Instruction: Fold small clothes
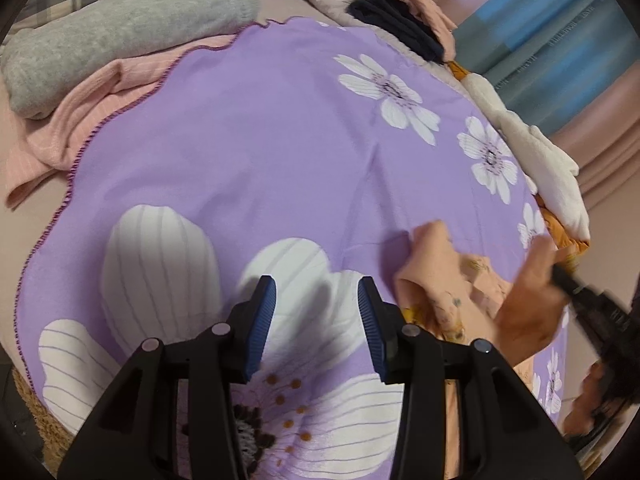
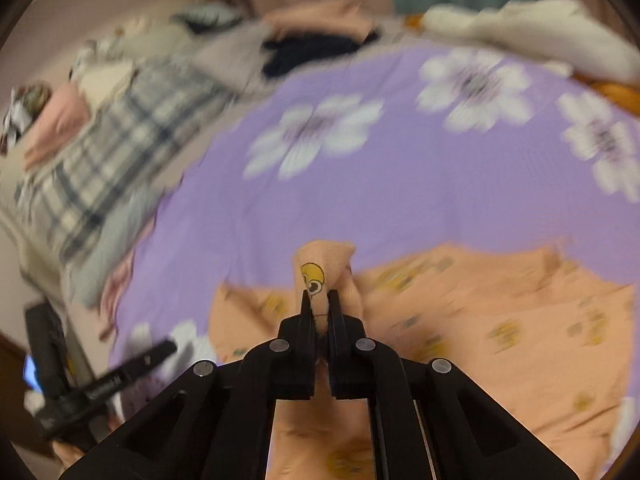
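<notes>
Where pinched, peach garment [image 2: 460, 320] bunched

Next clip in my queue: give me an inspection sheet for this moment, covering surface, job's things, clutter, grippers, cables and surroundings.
Surface: purple flowered cloth spread over a bed, lying mostly flat.
Job's things: peach printed garment lying on the cloth; a fold of it is pinched up.
Clutter: grey sweater and pink garment at one edge; dark garment and white garment at the far edge; plaid pillow.
Grippers: right gripper shut on the peach garment; left gripper open, empty, above the cloth.
Cables: nothing seen.
Surroundings: curtains behind the bed; the right wrist view is blurred.
</notes>
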